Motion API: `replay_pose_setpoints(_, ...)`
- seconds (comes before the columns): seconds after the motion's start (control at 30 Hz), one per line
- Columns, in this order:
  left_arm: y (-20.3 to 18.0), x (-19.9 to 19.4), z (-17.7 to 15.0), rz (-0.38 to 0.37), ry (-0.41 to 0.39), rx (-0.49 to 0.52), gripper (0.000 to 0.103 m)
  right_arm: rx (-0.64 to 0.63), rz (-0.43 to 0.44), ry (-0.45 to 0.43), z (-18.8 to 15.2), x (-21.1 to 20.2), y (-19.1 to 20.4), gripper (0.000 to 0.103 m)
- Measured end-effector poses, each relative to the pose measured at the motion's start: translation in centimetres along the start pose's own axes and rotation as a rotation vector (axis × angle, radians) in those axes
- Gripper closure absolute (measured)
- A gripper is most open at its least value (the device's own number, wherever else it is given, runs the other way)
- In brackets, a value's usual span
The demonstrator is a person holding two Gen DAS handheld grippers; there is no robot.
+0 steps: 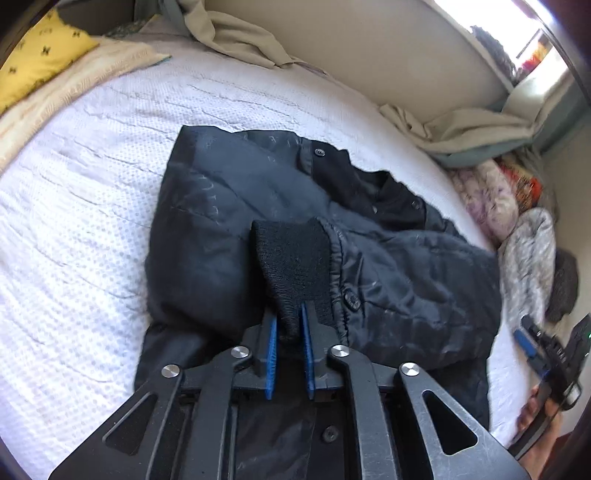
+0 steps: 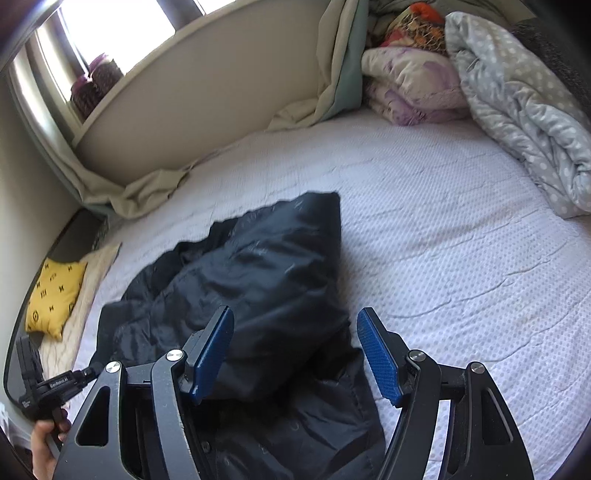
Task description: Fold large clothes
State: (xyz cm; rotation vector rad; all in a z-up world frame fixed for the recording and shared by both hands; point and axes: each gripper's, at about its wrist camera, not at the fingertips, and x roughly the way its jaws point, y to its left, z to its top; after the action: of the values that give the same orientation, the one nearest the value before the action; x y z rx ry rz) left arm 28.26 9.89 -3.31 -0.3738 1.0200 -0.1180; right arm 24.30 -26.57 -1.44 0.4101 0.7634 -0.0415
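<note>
While the sleeve fold is in hand:
Left tongs [image 1: 289,332]: pinching the jacket's knit cuff [image 1: 295,266].
Jacket [image 1: 258,221]: lying mid-bed [image 1: 92,221].
Right tongs [image 2: 295,354]: wide, holding nothing.
Next: probably lay the cuff flat across the body.

My bed [image 2: 461,236] wears a white textured cover, beige wall [image 2: 207,110] behind, bright window [image 2: 110,26] glaring above.

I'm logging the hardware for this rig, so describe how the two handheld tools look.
Both match: the left tool and right tool have black metal linkage arms with triangular cutouts and round silver pivot pins. Each finger carries a flat blue textured pad. The left one's black handle bears small white lettering. No cables or sleeves show.
</note>
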Motion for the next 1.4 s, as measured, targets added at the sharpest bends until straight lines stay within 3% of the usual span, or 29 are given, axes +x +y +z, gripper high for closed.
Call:
replay_pose_setpoints(0.03, -0.3, -0.5, -0.1, 0.027, -0.01, 0.013, 0.071, -0.002, 0.002, 0.008, -0.1, 0.1, 0.1, 0.034)
replay_pose_setpoints(0.1, -1.0, -1.8, 0.0, 0.114, -0.07, 0.046, 0.041, -0.011, -0.003, 0.017, -0.3, 0.4, 0.1, 0.034)
replay_pose_setpoints(0.2, -2.2, -4.1, 0.1, 0.196, -0.194, 0.119, 0.033, -0.024, -0.025, 0.016, -0.6, 0.4, 0.3, 0.034)
replay_pose_setpoints(0.3, -4.1, -5.2, 0.3, 0.131, -0.253, 0.188, 0.029, -0.062, -0.054, -0.012, -0.9, -0.2, 1.0, 0.034)
replay_pose_setpoints(0.47, -6.0, -2.5, 0.2, 0.1, -0.18, 0.254, 0.029, -0.284, -0.091, -0.111, -1.4, -1.2, 5.2, 0.035)
replay_pose_setpoints(0.57, -6.4, -1.2, 0.1, 0.121, -0.152, 0.284, 0.029, -0.337, -0.029, -0.049, -1.1, 0.2, 7.6, 0.037)
replay_pose_setpoints(0.67, -6.2, 0.2, -0.1, 0.165, -0.123, 0.303, 0.029, -0.392, -0.039, 0.004, -0.7, 2.7, 9.2, 0.041)
replay_pose_setpoints(0.93, -4.7, 4.5, -1.5, 0.221, 0.017, 0.321, 0.028, -0.38, -0.092, 0.147, -2.2, 8.7, 7.3, 0.044)
replay_pose_setpoints(1.17, -4.2, 5.7, -2.3, 0.245, 0.017, 0.34, 0.026, -0.401, -0.094, 0.21, -3.3, 11.7, 6.0, 0.044)
replay_pose_setpoints(1.4, -3.6, 6.5, -2.2, 0.234, 0.025, 0.312, 0.022, -0.408, -0.115, 0.203, -4.4, 12.8, 5.7, 0.044)
